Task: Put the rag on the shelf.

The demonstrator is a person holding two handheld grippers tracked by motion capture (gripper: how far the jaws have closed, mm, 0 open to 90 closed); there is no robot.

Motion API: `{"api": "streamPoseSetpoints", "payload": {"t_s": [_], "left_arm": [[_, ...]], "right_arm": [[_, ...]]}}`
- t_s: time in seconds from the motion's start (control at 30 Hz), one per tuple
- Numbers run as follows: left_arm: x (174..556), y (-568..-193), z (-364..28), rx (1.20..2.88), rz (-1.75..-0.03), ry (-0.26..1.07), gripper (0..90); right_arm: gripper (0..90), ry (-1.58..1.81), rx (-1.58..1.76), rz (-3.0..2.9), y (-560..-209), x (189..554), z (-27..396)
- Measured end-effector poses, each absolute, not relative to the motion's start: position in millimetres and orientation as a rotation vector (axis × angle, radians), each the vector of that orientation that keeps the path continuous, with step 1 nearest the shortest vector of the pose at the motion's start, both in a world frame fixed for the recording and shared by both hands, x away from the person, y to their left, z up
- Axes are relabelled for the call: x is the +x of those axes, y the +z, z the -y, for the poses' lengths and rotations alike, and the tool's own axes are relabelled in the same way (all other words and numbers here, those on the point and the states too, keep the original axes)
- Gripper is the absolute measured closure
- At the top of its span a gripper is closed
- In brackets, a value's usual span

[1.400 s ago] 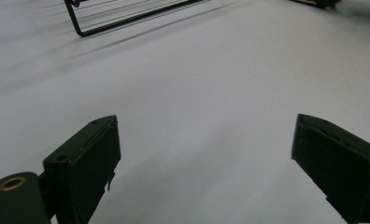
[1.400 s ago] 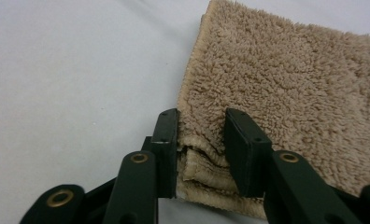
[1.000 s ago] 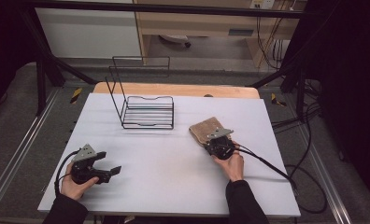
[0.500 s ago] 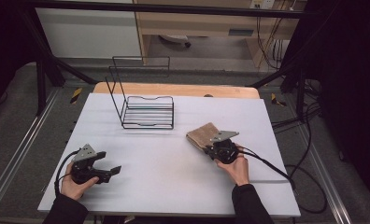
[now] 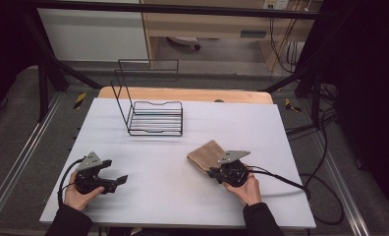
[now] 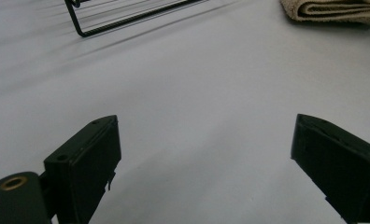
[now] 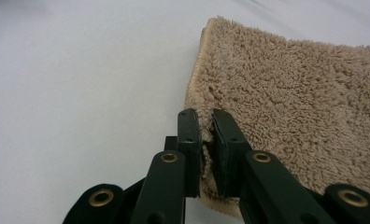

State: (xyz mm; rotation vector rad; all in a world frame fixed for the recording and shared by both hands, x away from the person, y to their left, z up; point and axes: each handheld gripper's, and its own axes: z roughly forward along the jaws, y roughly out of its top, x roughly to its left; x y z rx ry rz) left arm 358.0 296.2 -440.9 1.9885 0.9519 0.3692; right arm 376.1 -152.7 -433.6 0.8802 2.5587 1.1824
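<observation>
A folded tan towel [image 5: 207, 154] lies on the white table [image 5: 251, 128], right of centre. My right gripper [image 5: 216, 172] is shut on the towel's near edge; in the right gripper view its jaws pinch the towel [image 7: 286, 102] hem, with the gripper [image 7: 205, 122] low over the table. At the front left, my left gripper [image 5: 120, 182] rests on the table, open and holding nothing. In the left gripper view its fingers [image 6: 85, 163] stand wide apart over bare table, the gripper [image 6: 206, 154] facing the towel [image 6: 335, 9] far off at the upper right.
A black wire rack [image 5: 153, 115] with a tall back frame stands at the table's back left; its base wire [image 6: 127, 18] is at the top of the left gripper view. A wooden board [image 5: 182, 94] lines the far edge. Cables [image 5: 281, 179] trail off right.
My right gripper has dragged the towel toward the near edge and slightly right across the table. The left gripper has stayed where it was, open.
</observation>
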Motion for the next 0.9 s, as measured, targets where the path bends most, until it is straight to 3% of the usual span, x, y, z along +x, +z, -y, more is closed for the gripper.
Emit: {"api": "streamPoseSetpoints", "payload": {"t_s": [0.4,0.9], "left_arm": [[358,-441,-294,2.005,-0.945,0.357,7.9],[360,-433,-278,2.009,-0.938,0.333,7.6]], "right_arm": [[78.9,1.17,0.829,-2.633,-442,358,148],[36.1,1.258,1.019,-2.405,-429,364,183]]}}
